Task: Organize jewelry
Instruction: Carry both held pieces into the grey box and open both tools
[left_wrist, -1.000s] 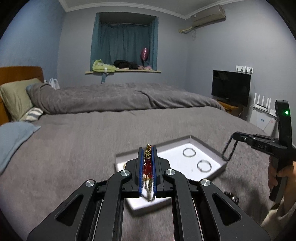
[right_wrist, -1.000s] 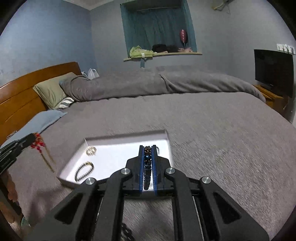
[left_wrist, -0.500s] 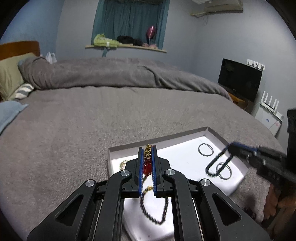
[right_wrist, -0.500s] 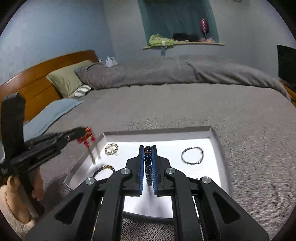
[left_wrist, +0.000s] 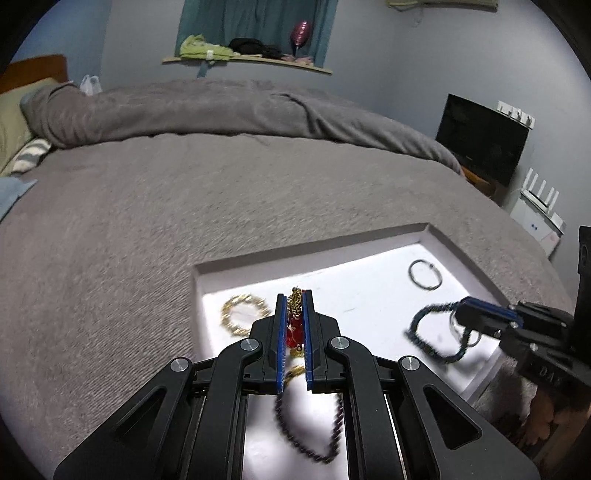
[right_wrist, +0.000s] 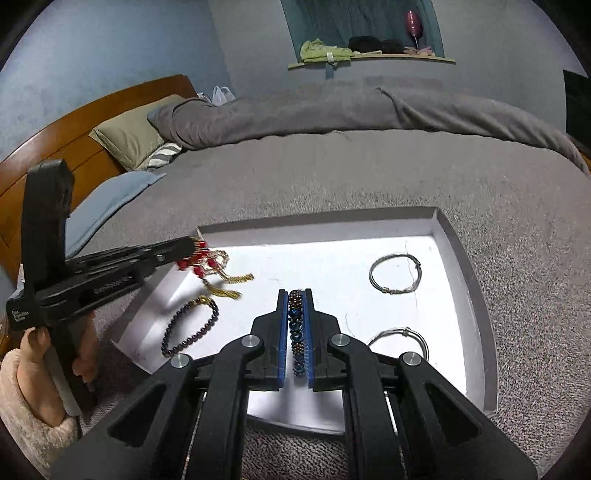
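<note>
A shallow white tray (left_wrist: 314, 251) (right_wrist: 317, 221) lies on the grey bed. My left gripper (left_wrist: 294, 295) (right_wrist: 190, 245) is shut on a red-bead and gold-chain piece (left_wrist: 294, 330) (right_wrist: 199, 264) that hangs over the tray's left end. My right gripper (right_wrist: 295, 293) (left_wrist: 461, 310) is shut on a blue beaded bracelet (right_wrist: 296, 332) (left_wrist: 424, 334), held just above the tray's right half. In the tray lie a gold chain ring (left_wrist: 245, 314), a dark bead bracelet (left_wrist: 310, 435) (right_wrist: 190, 328) and two silver bangles (right_wrist: 395, 273) (right_wrist: 400, 339).
The grey bed cover (left_wrist: 184, 206) stretches all around the tray, with a rolled duvet (right_wrist: 332, 110) at the back. Pillows (right_wrist: 129, 136) and a wooden headboard (right_wrist: 74, 125) stand at the far left, a television (left_wrist: 484, 136) at the right. A person's hand (right_wrist: 33, 373) holds each gripper handle.
Both grippers have come down and forward over the tray, each still holding its piece. The tray now looks larger and closer in both views.
</note>
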